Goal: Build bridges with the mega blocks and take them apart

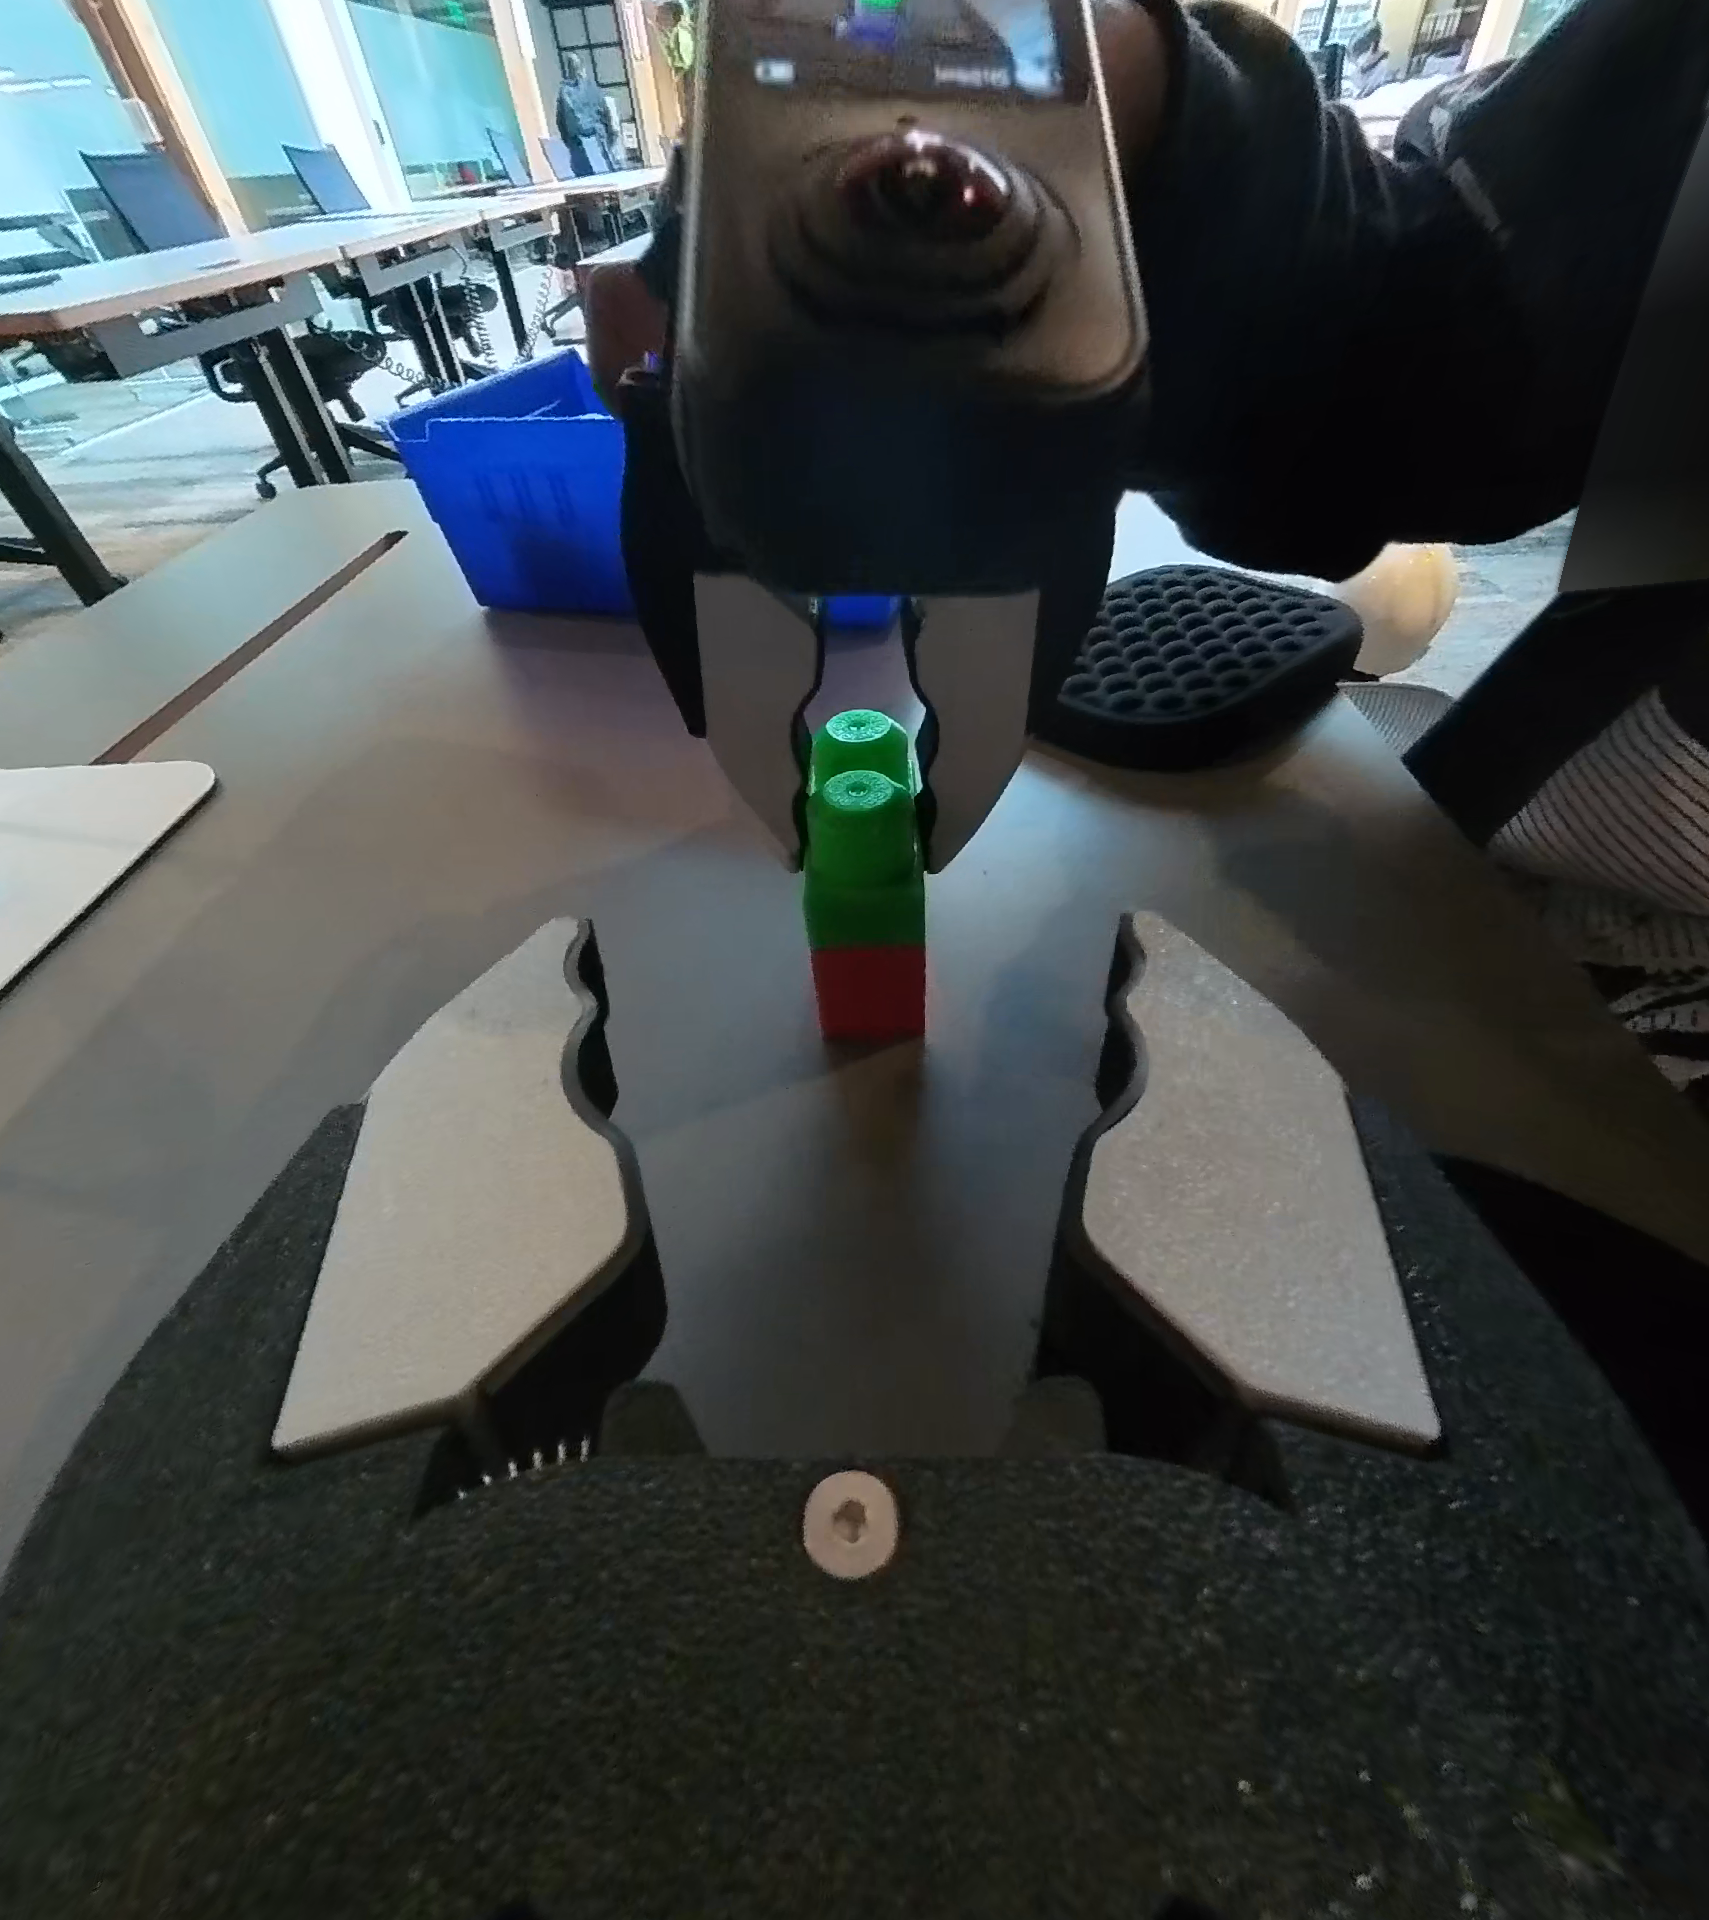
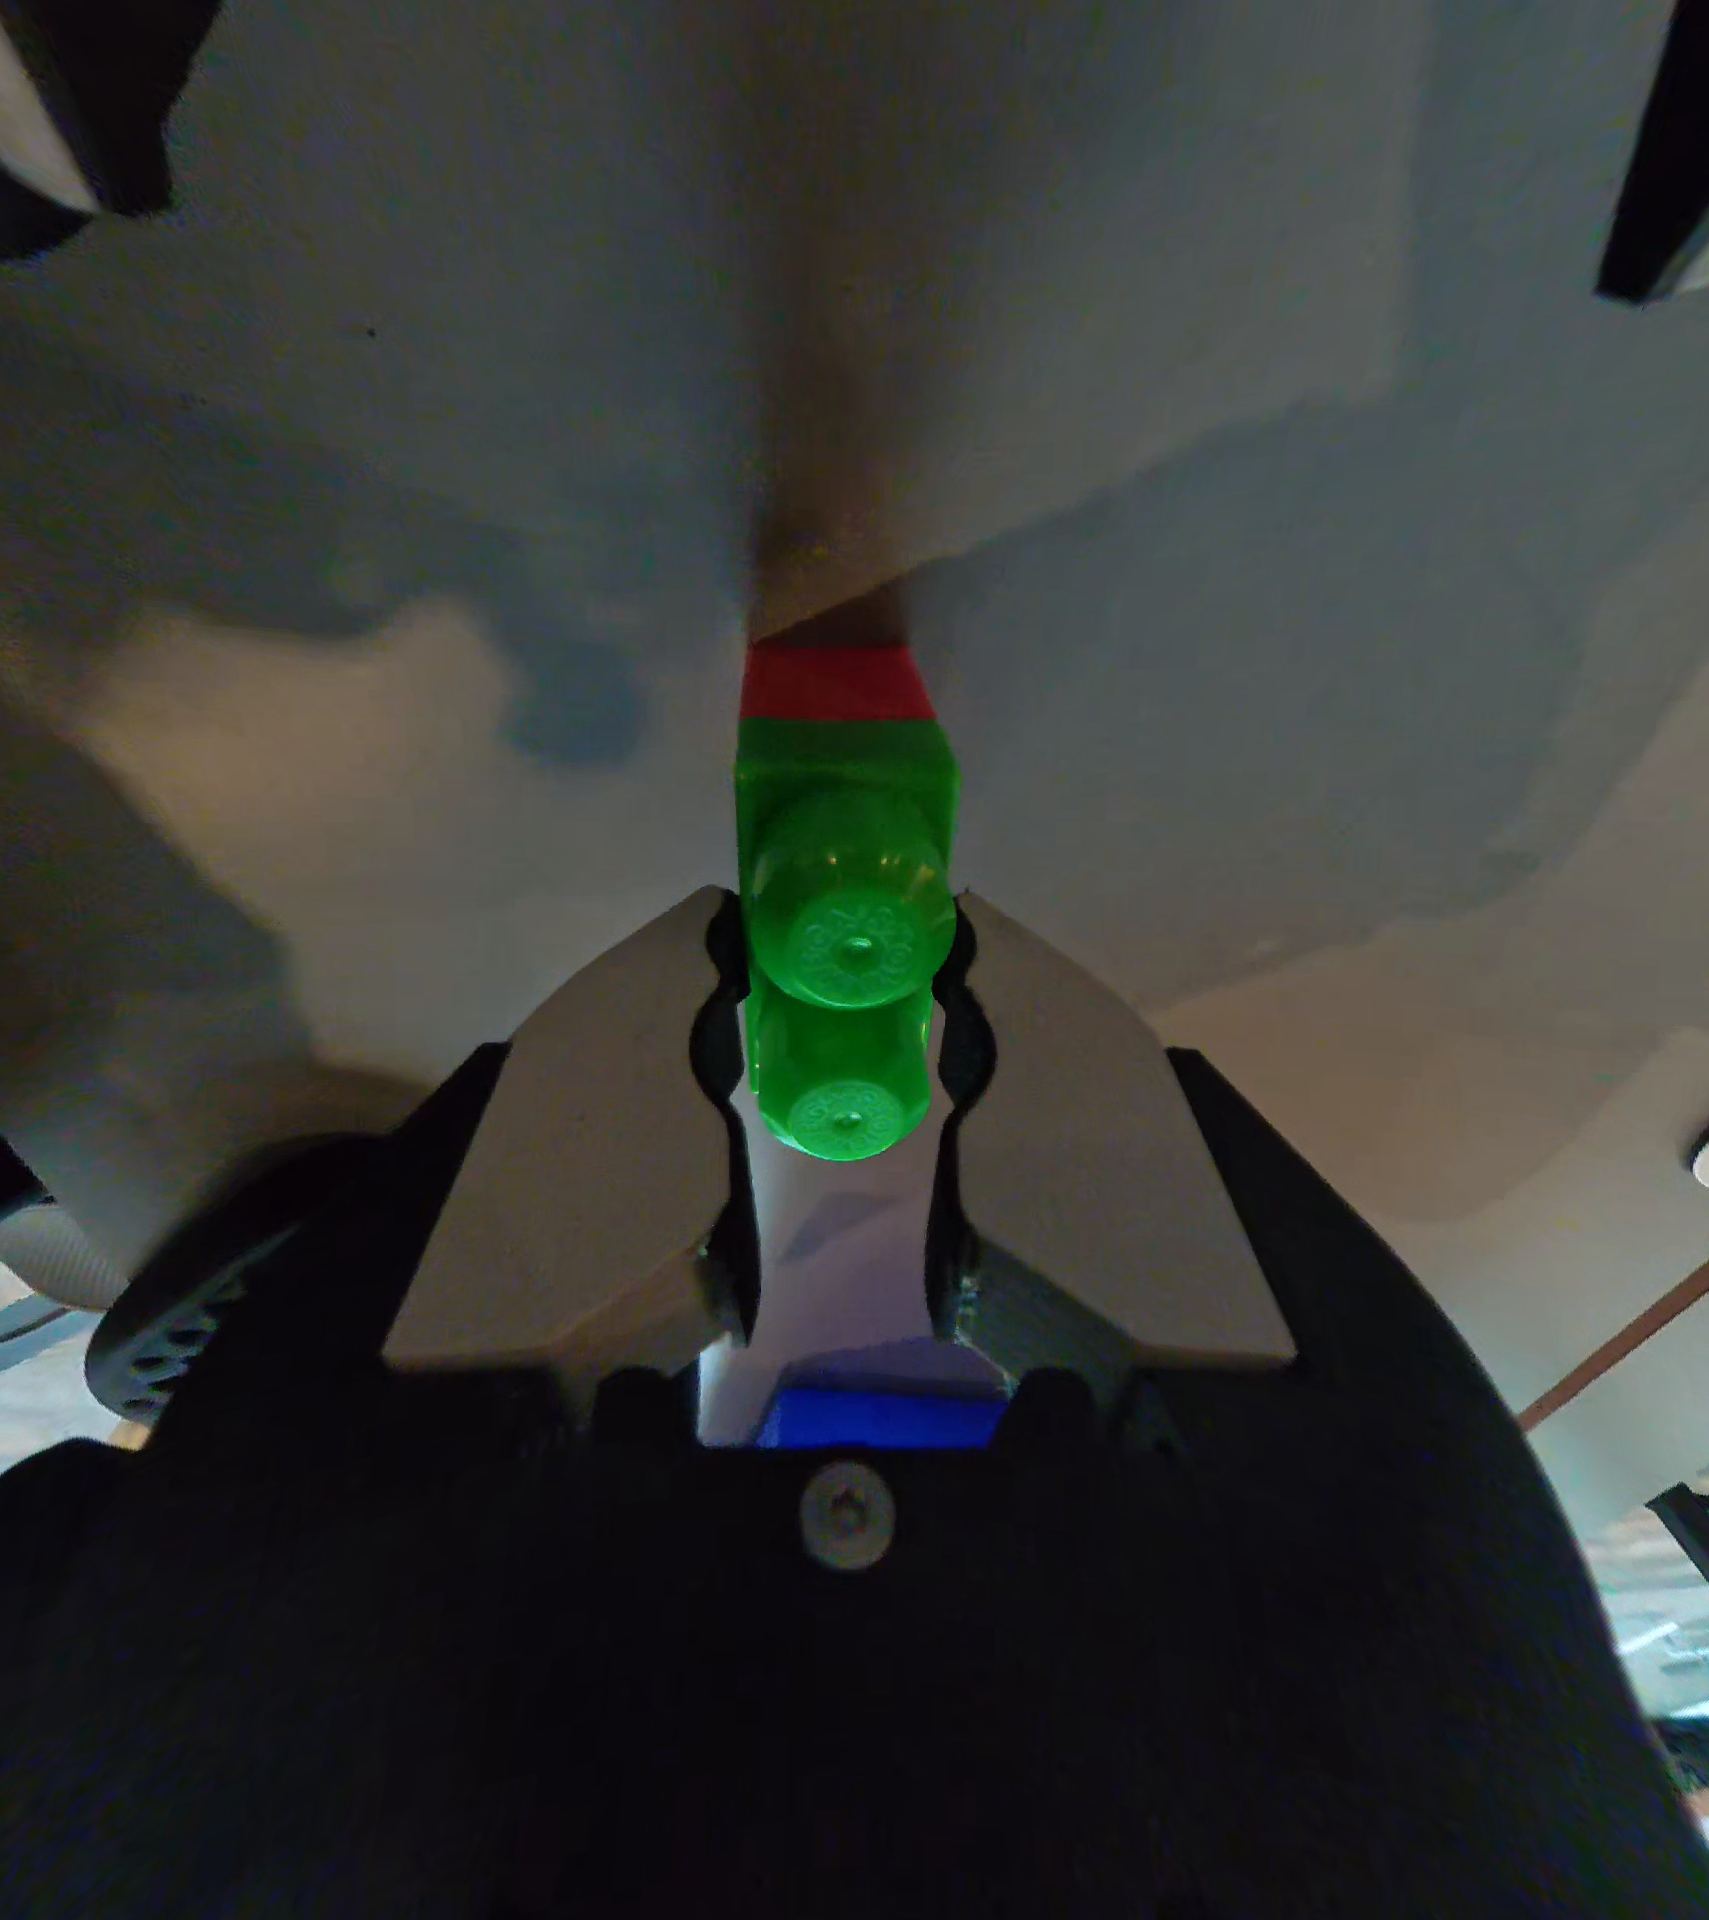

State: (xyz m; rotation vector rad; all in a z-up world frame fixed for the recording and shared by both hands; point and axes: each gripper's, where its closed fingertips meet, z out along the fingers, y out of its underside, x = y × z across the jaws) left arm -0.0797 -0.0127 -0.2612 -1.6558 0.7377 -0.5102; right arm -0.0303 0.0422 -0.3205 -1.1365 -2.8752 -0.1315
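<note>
The left gripper [image 1: 855, 997] sits low and level over the table, jaws spread wide with nothing between them. Facing it, the right gripper [image 2: 845, 977] tilts steeply down, fingers [image 2: 621, 1091] pinched on the green block [image 2: 845, 883].

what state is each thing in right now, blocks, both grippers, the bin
green block: upright, stacked on the red block, gripped at its studs
red block: standing on the table, under the green block, not gripped
right gripper: shut on the green block from above
left gripper: open, empty, fingers either side of the stack, not touching it
blue bin: upright at the table's far side, contents not visible
</note>
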